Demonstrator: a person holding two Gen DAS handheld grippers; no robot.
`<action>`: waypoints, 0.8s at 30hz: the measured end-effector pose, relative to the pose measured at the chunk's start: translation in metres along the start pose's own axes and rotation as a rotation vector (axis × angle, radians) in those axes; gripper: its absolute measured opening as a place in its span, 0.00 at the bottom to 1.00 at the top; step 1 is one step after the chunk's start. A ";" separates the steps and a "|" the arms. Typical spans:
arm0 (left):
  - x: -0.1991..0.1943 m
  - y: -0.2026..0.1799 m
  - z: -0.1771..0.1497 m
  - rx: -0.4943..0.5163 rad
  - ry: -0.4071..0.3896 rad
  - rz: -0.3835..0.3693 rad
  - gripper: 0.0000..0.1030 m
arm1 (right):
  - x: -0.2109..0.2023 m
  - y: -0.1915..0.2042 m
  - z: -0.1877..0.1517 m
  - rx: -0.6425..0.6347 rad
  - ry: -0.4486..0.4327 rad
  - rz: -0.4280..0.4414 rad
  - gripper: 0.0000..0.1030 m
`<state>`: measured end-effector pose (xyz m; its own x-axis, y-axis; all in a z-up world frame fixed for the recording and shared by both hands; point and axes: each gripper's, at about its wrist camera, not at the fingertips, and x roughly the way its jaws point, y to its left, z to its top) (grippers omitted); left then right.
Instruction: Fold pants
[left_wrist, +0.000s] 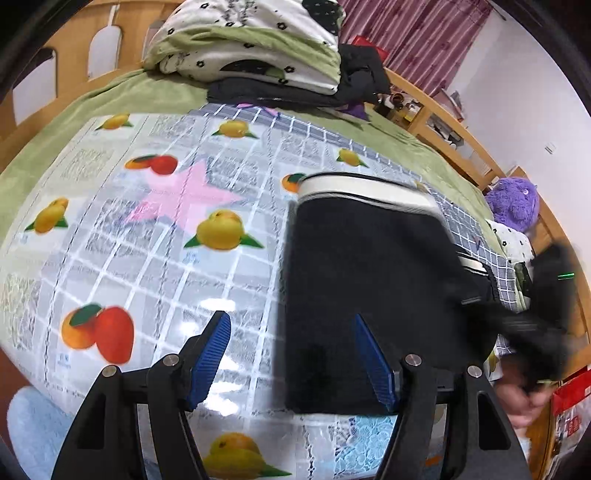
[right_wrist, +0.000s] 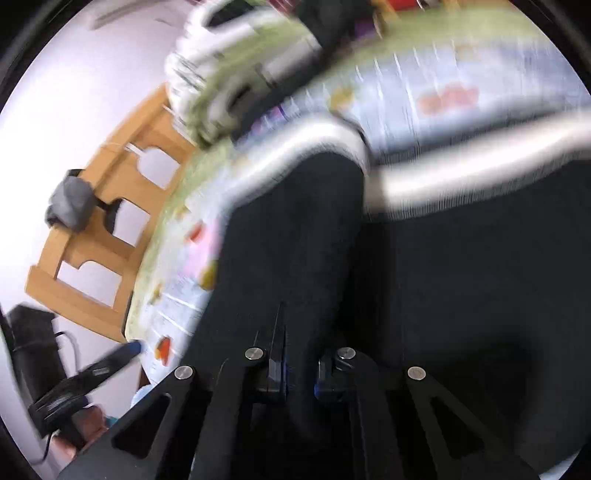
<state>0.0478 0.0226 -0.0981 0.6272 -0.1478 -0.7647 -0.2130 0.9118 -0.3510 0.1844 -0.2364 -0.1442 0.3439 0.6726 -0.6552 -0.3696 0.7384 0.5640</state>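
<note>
Pants (left_wrist: 369, 295) lie on the tablecloth (left_wrist: 147, 240) — bedding pile (left_wrist: 251, 48) behind.

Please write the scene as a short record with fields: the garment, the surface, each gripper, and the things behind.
garment: black pants with white waistband, folded, lying on the cloth
surface: glossy fruit-print tablecloth over a green bed cover
left gripper: open, nothing between its blue pads, right pad over the pants' edge
right gripper: shut on a fold of the black fabric
behind: folded green and white quilt; purple plush toy
</note>
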 end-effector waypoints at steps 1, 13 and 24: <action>0.002 -0.003 0.002 0.006 -0.002 -0.003 0.65 | -0.020 0.012 0.007 -0.058 -0.031 0.004 0.08; 0.054 -0.078 0.007 0.075 0.082 -0.191 0.65 | -0.143 -0.063 0.060 -0.189 -0.110 -0.314 0.08; 0.074 -0.143 -0.018 0.246 0.149 -0.207 0.65 | -0.151 -0.174 0.012 -0.059 -0.082 -0.433 0.25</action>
<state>0.1114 -0.1259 -0.1143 0.5180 -0.3765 -0.7681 0.1048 0.9191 -0.3799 0.2068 -0.4664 -0.1376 0.5441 0.3054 -0.7814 -0.2241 0.9505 0.2154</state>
